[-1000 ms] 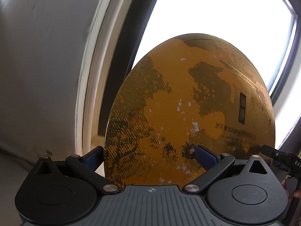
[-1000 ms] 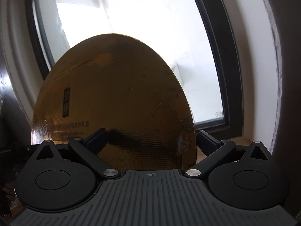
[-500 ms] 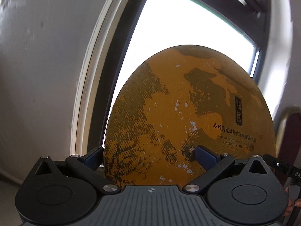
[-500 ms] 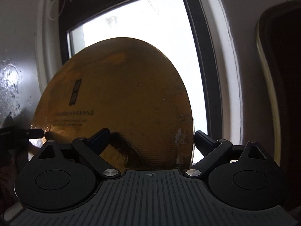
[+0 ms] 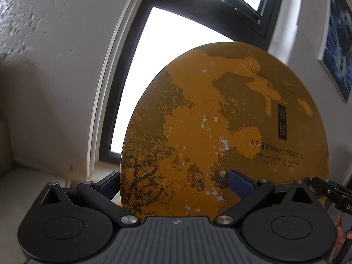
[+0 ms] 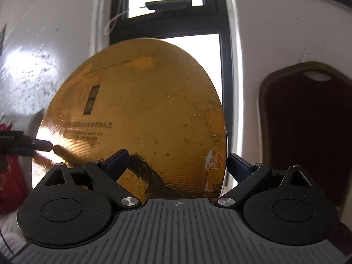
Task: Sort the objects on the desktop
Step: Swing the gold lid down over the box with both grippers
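Both grippers, left [image 5: 173, 179] and right [image 6: 177, 161], pinch the round golden gift box [image 5: 231, 132] upright before the window [image 5: 171, 50]; its lower rim is hidden.

Round box held up between two claws, in front of a window

The round box [image 5: 253, 132] stands on its edge, up in the air, with the window [image 5: 176, 50] behind it. The left claw [image 5: 173, 183] has one finger on each side of the box near its left edge. The right claw [image 6: 178, 165] does the same near the other edge. A wall [image 5: 55, 77] lies left of the window. A framed picture [image 5: 338, 44] hangs on the right. A chair back [image 6: 308, 132] stands right of the box.
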The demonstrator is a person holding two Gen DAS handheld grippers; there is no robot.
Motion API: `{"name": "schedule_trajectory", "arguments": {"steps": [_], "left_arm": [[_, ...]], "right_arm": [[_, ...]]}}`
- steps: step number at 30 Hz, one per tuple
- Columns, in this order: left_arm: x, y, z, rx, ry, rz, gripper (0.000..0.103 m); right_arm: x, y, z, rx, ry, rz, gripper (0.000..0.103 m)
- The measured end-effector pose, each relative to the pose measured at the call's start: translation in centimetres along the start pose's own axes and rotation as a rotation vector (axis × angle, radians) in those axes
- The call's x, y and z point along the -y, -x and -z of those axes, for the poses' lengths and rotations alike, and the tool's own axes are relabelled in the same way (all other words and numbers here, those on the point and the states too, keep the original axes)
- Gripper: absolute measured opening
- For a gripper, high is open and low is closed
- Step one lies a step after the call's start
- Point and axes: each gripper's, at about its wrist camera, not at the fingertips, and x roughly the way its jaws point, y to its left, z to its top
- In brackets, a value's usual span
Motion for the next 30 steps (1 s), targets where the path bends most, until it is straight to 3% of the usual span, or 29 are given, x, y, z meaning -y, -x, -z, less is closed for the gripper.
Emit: {"name": "schedule_trajectory", "arguments": {"steps": [6, 11, 20, 26, 30], "left_arm": [[3.1, 5.0, 3.8, -0.066, 0.004, -0.05, 0.101], [3.1, 7.9, 6.5, -0.147, 0.051, -0.09, 0.101], [3.3, 8.0, 9.6, -0.271, 0.14, -0.129, 0.102], [2.8, 7.4, 12.1, -0.351, 0.174, -0.116, 0.101], [3.3, 7.3, 13.5, -0.363, 0.155, -0.087, 0.101]], "right_arm": [[-0.9, 6.5, 2.5, -0.041, 0.01, 0.014, 0.096], [-1.4, 8.5, 4.4, -0.084, -0.009, 0.015, 0.096], [-1.4, 11.1, 6.5, -0.149, -0.013, 0.039, 0.096], [-1.1, 12.2, 6.3, -0.174, 0.011, 0.087, 0.096], [-0.3, 13.4, 6.4, -0.186, -0.005, 0.127, 0.096]]}}
